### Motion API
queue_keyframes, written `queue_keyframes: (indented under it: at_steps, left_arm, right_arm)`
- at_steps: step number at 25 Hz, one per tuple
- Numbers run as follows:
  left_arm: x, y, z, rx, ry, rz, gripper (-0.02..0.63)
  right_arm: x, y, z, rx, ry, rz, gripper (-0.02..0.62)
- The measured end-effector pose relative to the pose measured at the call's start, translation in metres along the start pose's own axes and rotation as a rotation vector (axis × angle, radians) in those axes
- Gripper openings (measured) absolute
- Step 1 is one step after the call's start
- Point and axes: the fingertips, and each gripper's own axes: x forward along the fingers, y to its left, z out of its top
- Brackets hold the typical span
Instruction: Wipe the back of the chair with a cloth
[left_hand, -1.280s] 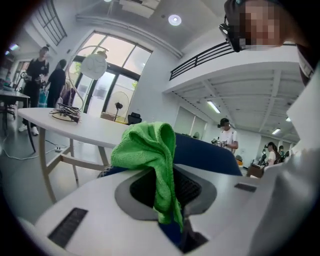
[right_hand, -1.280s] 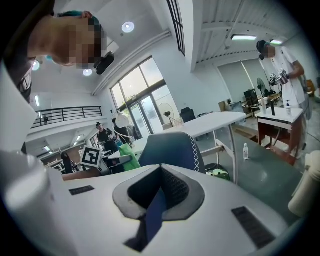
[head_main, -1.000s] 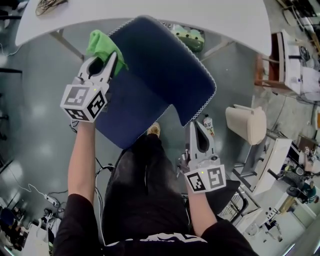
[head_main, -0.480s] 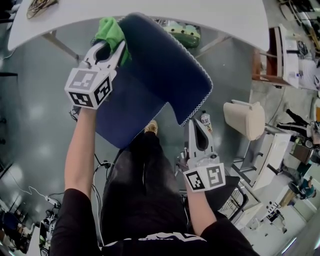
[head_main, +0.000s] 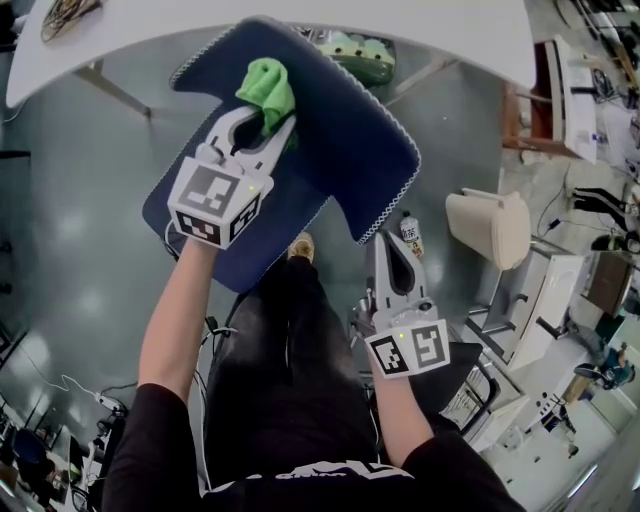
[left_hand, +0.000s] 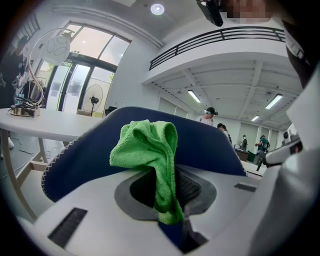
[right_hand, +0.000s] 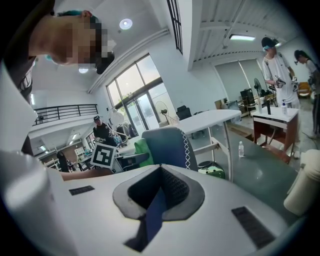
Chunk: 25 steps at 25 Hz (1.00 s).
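The navy chair back (head_main: 340, 150), edged with white stitching, fills the upper middle of the head view. My left gripper (head_main: 265, 122) is shut on a green cloth (head_main: 266, 90) and presses it against the back's upper middle. The cloth (left_hand: 150, 150) bunches out of the jaws in the left gripper view (left_hand: 165, 192), with the chair back (left_hand: 210, 145) right behind it. My right gripper (head_main: 386, 248) is shut at the back's lower right corner, with a strip of navy fabric between the jaws (right_hand: 159, 196). In the right gripper view the chair back (right_hand: 167, 145) shows edge-on.
A white table (head_main: 440, 30) spans the far side, with a green object (head_main: 355, 55) on the floor beneath it. A beige bin (head_main: 490, 228) and a small bottle (head_main: 409, 232) stand to the right. The person's legs (head_main: 285, 340) are just behind the chair.
My left gripper has carried the green cloth rightwards, from the chair back's left edge onto its upper middle. The chair back has swung a little. The right gripper has stayed put.
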Motion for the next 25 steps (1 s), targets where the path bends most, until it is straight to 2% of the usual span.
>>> queue_keyframes:
  at_steps: [17,25]
  left_arm:
    - [0.014,-0.136,-0.032,0.043,0.056,-0.306,0.067]
    - [-0.003,-0.189,-0.047,0.066,0.079,-0.525,0.067]
  right_arm:
    - [-0.014,-0.012,-0.004,0.012,-0.008,-0.033,-0.003]
    - [-0.018,-0.018,-0.007,0.013,-0.012,-0.039,-0.003]
